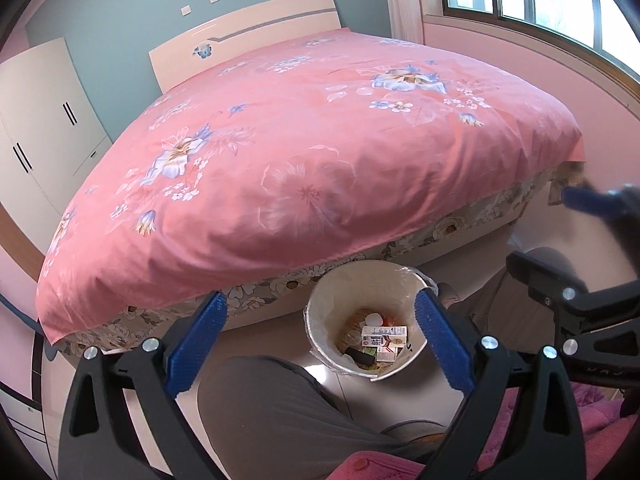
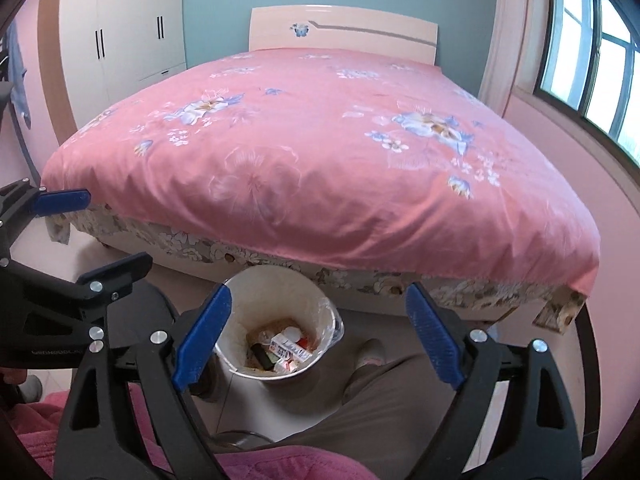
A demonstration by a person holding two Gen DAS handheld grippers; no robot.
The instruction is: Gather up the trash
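Left wrist view: my left gripper [image 1: 320,320] stands wide and empty above the lined trash bin [image 1: 320,308] on the floor at the foot of the bed [image 1: 280,152]. Inside lie small cartons [image 1: 384,340] and wrappers.

Right wrist view: my right gripper [image 2: 318,328] also gapes empty over the bin [image 2: 256,292]; cartons [image 2: 288,350] and a dark object [image 2: 262,354] fill its bottom.

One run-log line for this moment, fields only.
left gripper: open, empty | right gripper: open, empty | trash bin: on floor by bed, holds cartons | bedcover: no trash seen
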